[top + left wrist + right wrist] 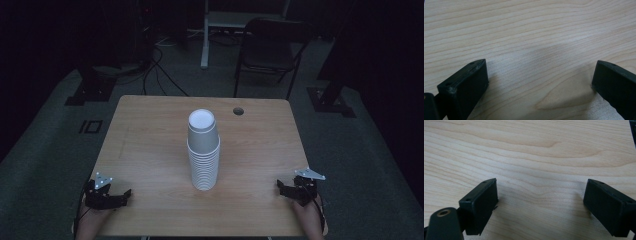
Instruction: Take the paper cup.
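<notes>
From above, a tall stack of white paper cups (203, 152) stands mid-surface (150, 145); the left claw (107, 192) rests well left of the stack, the right claw (299, 189) well right. Left gripper view: jaws spread wide over bare wood. Right gripper view: likewise released, nothing between.

Cup stack (203, 150) mid-table (150, 150), sides free

The person's forearms are cut off by the high view's bottom edge. The dark room blurs the chair (270, 50) and floor cables (160, 65) beyond the table (150, 145).
</notes>
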### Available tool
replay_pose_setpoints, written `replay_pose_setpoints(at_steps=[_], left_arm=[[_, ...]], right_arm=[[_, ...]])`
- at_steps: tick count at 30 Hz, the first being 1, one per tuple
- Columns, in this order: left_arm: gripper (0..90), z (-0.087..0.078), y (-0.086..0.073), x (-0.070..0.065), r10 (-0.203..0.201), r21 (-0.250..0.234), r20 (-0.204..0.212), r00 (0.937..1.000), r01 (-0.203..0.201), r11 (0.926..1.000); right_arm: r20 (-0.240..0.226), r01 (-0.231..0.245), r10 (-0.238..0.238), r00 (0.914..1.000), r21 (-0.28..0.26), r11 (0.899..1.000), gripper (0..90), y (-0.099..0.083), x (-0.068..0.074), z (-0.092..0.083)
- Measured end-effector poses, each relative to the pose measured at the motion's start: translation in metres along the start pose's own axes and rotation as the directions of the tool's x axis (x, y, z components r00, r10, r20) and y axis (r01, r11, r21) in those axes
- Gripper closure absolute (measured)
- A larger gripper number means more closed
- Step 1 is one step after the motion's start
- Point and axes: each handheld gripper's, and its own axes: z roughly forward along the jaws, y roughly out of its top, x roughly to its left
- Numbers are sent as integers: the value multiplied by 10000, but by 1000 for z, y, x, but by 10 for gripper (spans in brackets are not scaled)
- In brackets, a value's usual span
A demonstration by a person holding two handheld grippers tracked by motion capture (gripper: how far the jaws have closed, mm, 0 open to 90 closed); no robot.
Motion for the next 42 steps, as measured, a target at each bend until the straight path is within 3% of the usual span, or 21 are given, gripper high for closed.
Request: replay_pose_setpoints(at_steps=[12,20,28,33,42], left_arm=[[9,-1,-1,1,132,-22,153,9998,-132,9999],[15,-4,3,-5,611,68,337,9976,-614,9981],[15,-6,6,-6,648,57,600,9961,-652,9979],[15,-9,13,-11,737,-208,1115,9910,-718,9972],[15,-14,26,-20,971,-499,1417,9851,-908,9946]], right_arm=[[-2,-1,1,10000,4,10000,114,0,0,0],[-1,-2,2,10000,3,10000,114,0,0,0],[-2,-4,4,10000,5,10000,114,0,0,0],[-3,-2,2,10000,6,10000,114,0,0,0],[-3,-5,5,10000,7,10000,114,0,0,0]])
